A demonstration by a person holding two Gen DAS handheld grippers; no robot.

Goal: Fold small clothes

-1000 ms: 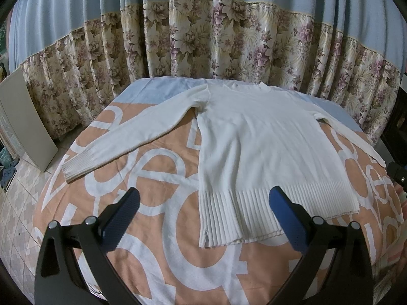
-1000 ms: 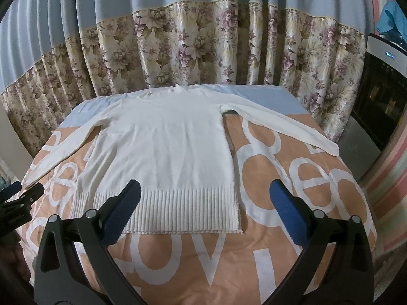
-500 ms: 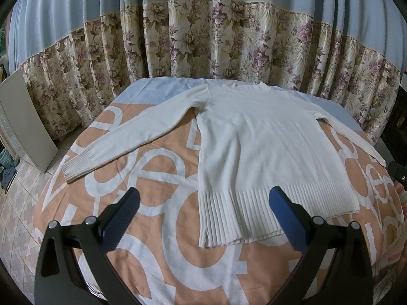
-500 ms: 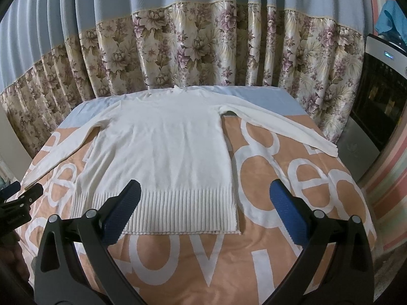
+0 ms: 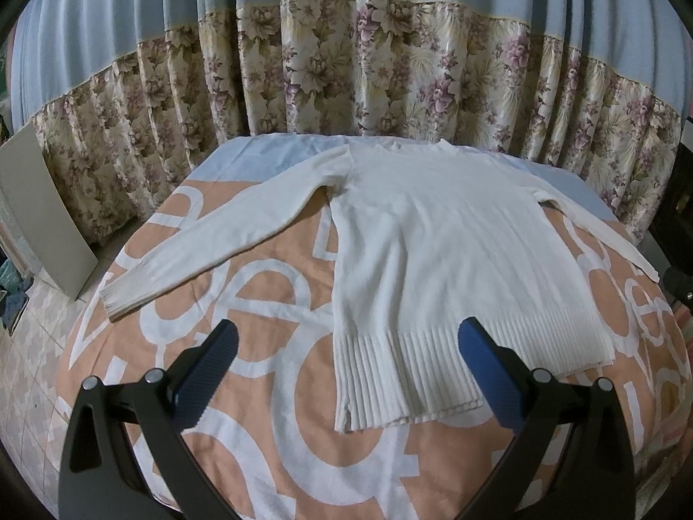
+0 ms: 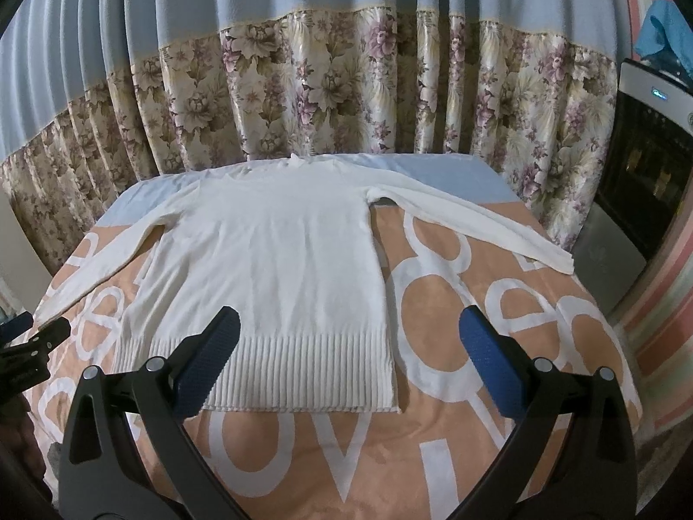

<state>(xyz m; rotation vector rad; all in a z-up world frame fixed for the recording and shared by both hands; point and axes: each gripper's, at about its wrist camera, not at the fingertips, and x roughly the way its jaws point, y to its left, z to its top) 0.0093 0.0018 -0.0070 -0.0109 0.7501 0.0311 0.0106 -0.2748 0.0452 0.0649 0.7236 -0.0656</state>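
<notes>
A white long-sleeved knit sweater (image 5: 437,238) lies flat and face up on the table, neck at the far end, ribbed hem nearest me, both sleeves spread out to the sides. It also shows in the right wrist view (image 6: 268,260). My left gripper (image 5: 346,355) is open and empty, above the near left part of the hem. My right gripper (image 6: 348,351) is open and empty, above the near right corner of the hem. Part of the left gripper (image 6: 26,346) shows at the left edge of the right wrist view.
The table wears an orange cloth with big white letters (image 5: 268,411) and a light blue band at the far end (image 6: 454,173). Floral curtains (image 5: 368,73) hang close behind. A pale board (image 5: 39,216) leans at the left; a dark appliance (image 6: 645,173) stands at the right.
Almost nothing: both views have crept slightly, and the sweater lies as before. Both grippers stay open.
</notes>
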